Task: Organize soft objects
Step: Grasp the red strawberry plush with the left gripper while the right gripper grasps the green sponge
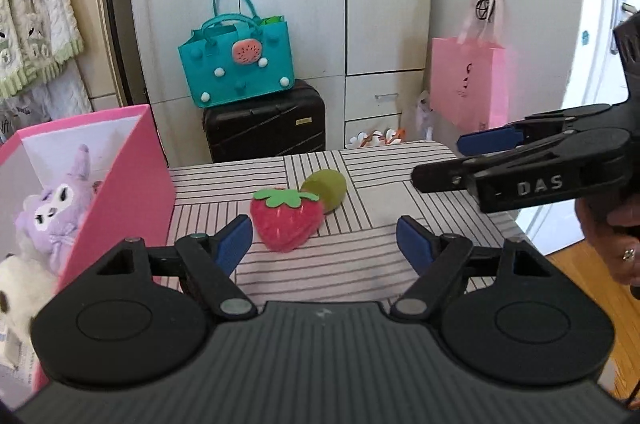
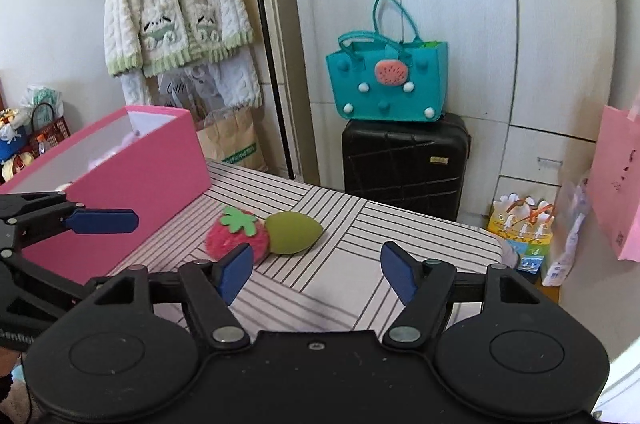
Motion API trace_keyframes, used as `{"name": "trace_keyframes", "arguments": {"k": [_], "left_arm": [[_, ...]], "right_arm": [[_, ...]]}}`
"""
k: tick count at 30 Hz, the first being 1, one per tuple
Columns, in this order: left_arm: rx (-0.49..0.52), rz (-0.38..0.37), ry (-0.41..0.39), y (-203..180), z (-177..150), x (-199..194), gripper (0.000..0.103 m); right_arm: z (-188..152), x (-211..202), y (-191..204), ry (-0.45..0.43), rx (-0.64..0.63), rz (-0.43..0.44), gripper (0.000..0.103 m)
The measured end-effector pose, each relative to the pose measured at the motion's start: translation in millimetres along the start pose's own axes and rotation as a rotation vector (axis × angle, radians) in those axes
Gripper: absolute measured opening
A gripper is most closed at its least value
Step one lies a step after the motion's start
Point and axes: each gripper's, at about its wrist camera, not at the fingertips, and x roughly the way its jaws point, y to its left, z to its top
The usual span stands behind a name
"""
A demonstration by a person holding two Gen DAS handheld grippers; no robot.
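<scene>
Left wrist view: the left gripper (image 1: 324, 240) has its blue pads spread wide with nothing between them, hanging above the striped table (image 1: 352, 264). Just beyond the pads lies the strawberry plush (image 1: 286, 218), red with a green felt leaf, and touching it on the far right side is the green plush fruit (image 1: 326, 190). To the left stands the pink box (image 1: 128, 184), open at the top; inside it sit a purple plush (image 1: 60, 208) and, nearer the camera, a white plush (image 1: 20, 288). The right gripper (image 1: 460, 160) reaches in from the right edge, held by a hand (image 1: 616, 236); its jaws are seen side-on, apart and empty.

Right wrist view: the right gripper (image 2: 316, 272) also stands spread, pinching nothing, over the striped table (image 2: 380, 224). The strawberry plush (image 2: 236, 236) lies just beyond the near-left pad, with the green plush fruit (image 2: 294, 232) pressed against its right side. The pink box (image 2: 132, 184) stands to the left on the table, and the left gripper (image 2: 102, 221) comes in from the left edge in front of the box wall
</scene>
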Motion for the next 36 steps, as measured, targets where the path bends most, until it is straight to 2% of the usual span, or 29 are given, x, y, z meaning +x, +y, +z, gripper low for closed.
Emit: {"name": "trace_keyframes", "arguments": {"k": [3, 5, 8, 14, 18, 21, 24, 27, 31, 36], "left_arm": [[0.003, 0.022, 0.008, -1.6, 1.6, 17.0, 0.076], [-0.009, 0.042, 0.041, 0.2, 2.4, 30.5, 0.073], [-0.026, 0.047, 0.106, 7.1, 2.1, 46.7, 0.061], [-0.110, 0.058, 0.082, 21.4, 2.6, 54.4, 0.059], [-0.189, 0.061, 0.075, 32.4, 3.3, 56.6, 0.058], [-0.207, 0.070, 0.070, 35.1, 2.3, 59.0, 0.056], [-0.241, 0.046, 0.079, 38.1, 2.6, 62.7, 0.056], [-0.263, 0.038, 0.097, 38.4, 3.2, 68.6, 0.056], [-0.263, 0.034, 0.124, 37.3, 4.4, 77.7, 0.058], [-0.231, 0.073, 0.147, 32.4, 3.1, 89.3, 0.059]], "right_arm": [[3.4, 20.7, -7.1, 0.025, 0.010, 0.046, 0.075], [5.9, 35.7, -9.4, 0.053, 0.015, 0.061, 0.075], [9.2, 54.7, -9.2, 0.074, 0.018, 0.076, 0.075], [17.3, 81.7, -13.9, 0.085, 0.059, 0.168, 0.074], [19.6, 99.1, -15.9, 0.113, 0.090, 0.193, 0.062], [17.2, 108.5, -15.8, 0.127, 0.083, 0.192, 0.056], [14.5, 109.7, -16.2, 0.120, 0.076, 0.214, 0.051], [14.5, 101.6, -16.5, 0.114, 0.053, 0.211, 0.048], [14.6, 84.0, -22.8, 0.083, 0.037, 0.129, 0.048], [7.6, 69.9, -33.3, 0.080, 0.072, 0.076, 0.048]]}}
